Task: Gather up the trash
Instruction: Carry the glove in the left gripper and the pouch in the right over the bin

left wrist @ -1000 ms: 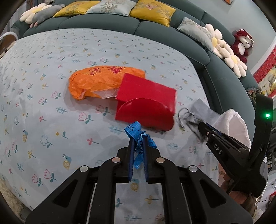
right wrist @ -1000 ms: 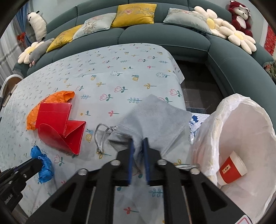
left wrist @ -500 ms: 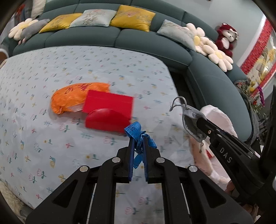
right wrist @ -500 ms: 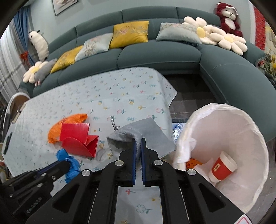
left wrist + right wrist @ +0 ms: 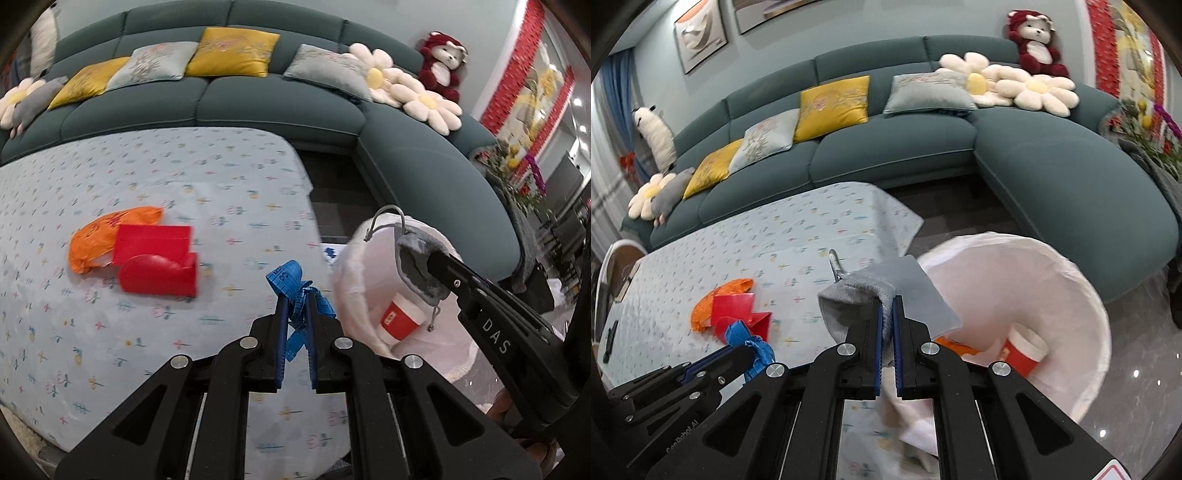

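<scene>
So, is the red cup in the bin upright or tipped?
Tipped. The cup lies slanted against the white liner of the bin, with its white rim pointing up and sideways, not level.

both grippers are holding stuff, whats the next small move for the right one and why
Probably open the right hand-held gripper and let go. It is shut on the grey drawstring pouch, which in the left wrist view hangs over the open mouth of the white bin bag, above the red paper cup. If released there, the pouch should fall inside.
</scene>
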`<act>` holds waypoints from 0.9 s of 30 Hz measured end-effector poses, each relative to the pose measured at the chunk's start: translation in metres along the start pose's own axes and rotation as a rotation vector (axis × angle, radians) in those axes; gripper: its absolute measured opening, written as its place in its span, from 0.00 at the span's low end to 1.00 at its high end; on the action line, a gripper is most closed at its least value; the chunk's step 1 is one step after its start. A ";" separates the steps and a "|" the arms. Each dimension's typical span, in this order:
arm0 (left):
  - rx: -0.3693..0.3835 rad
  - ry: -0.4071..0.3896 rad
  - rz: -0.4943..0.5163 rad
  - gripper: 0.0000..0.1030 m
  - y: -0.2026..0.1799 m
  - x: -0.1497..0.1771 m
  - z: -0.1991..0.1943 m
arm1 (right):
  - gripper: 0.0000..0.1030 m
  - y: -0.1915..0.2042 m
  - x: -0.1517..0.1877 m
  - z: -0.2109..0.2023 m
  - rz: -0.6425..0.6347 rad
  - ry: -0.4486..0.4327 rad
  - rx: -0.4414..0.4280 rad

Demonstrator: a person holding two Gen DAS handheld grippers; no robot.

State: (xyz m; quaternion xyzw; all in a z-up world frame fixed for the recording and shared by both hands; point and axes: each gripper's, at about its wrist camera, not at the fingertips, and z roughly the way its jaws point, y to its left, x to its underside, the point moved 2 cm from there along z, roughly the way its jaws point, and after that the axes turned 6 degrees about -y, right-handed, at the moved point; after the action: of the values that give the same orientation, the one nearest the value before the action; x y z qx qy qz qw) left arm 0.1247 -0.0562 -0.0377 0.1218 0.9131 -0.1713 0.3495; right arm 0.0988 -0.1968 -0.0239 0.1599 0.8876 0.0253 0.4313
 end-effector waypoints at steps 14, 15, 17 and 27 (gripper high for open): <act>0.065 0.009 0.109 0.09 -0.067 0.003 0.011 | 0.05 -0.078 0.010 -0.022 0.099 -0.011 0.100; 0.067 0.010 0.112 0.09 -0.069 0.003 0.011 | 0.05 -0.081 0.011 -0.022 0.102 -0.010 0.103; 0.073 0.014 0.123 0.09 -0.076 0.004 0.014 | 0.05 -0.089 0.012 -0.024 0.109 -0.006 0.110; 0.091 0.048 0.167 0.09 -0.098 0.011 0.028 | 0.05 -0.106 0.023 -0.021 0.145 0.014 0.123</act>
State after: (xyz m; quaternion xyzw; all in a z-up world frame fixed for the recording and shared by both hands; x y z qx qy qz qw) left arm 0.0997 -0.1557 -0.0420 0.2172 0.8991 -0.1797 0.3348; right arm 0.0412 -0.2879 -0.0477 0.2499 0.8764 0.0031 0.4116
